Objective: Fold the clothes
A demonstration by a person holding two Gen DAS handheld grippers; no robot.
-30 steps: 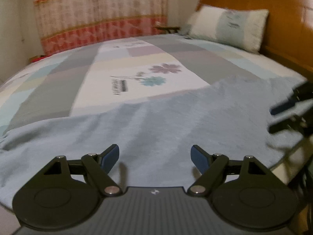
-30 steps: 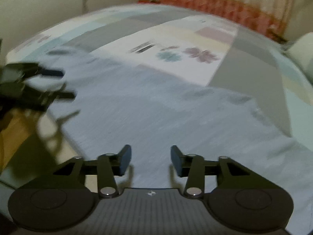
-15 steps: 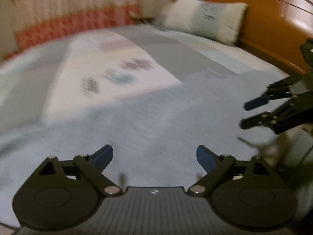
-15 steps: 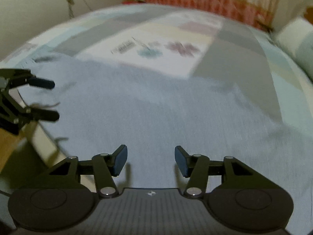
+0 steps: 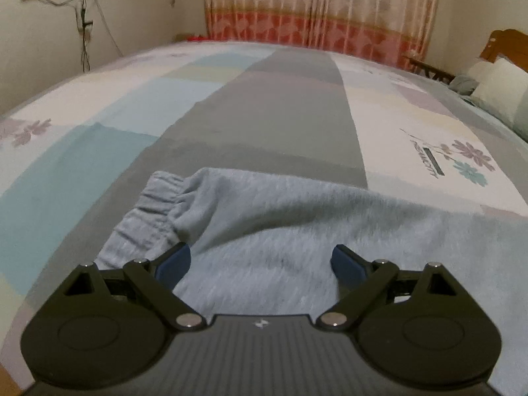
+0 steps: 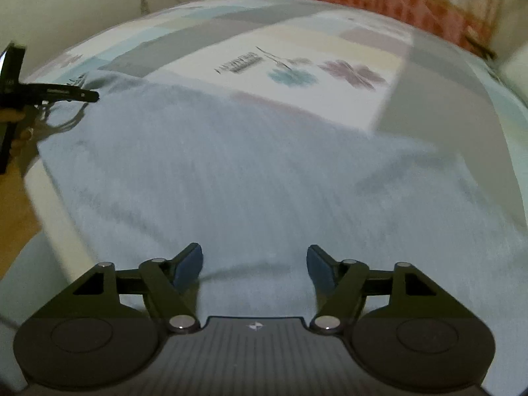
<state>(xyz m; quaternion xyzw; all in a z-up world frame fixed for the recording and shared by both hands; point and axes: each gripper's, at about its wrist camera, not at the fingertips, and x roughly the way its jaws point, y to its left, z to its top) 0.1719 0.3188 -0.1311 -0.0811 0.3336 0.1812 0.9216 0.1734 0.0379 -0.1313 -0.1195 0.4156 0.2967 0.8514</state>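
A light blue fleece garment (image 5: 297, 231) lies spread flat along the near side of the bed. Its elastic ribbed cuff (image 5: 148, 217) shows at the left in the left wrist view. My left gripper (image 5: 260, 262) is open and empty, just above the garment beside the cuff. In the right wrist view the same garment (image 6: 247, 171) fills the foreground. My right gripper (image 6: 254, 265) is open and empty above its middle. The left gripper (image 6: 66, 94) shows at the far left of that view, over the garment's end.
The bed has a patchwork sheet (image 5: 280, 99) with flower prints (image 5: 468, 158). A pillow (image 5: 501, 92) and wooden headboard (image 5: 505, 43) are at the right. A red-patterned curtain (image 5: 323, 10) hangs behind. The bed's near edge (image 6: 43, 204) drops off at the left.
My left gripper has swung left along the garment to its cuffed end, and the right gripper has dropped from its view. My right gripper has opened wider and stayed over the garment's middle.
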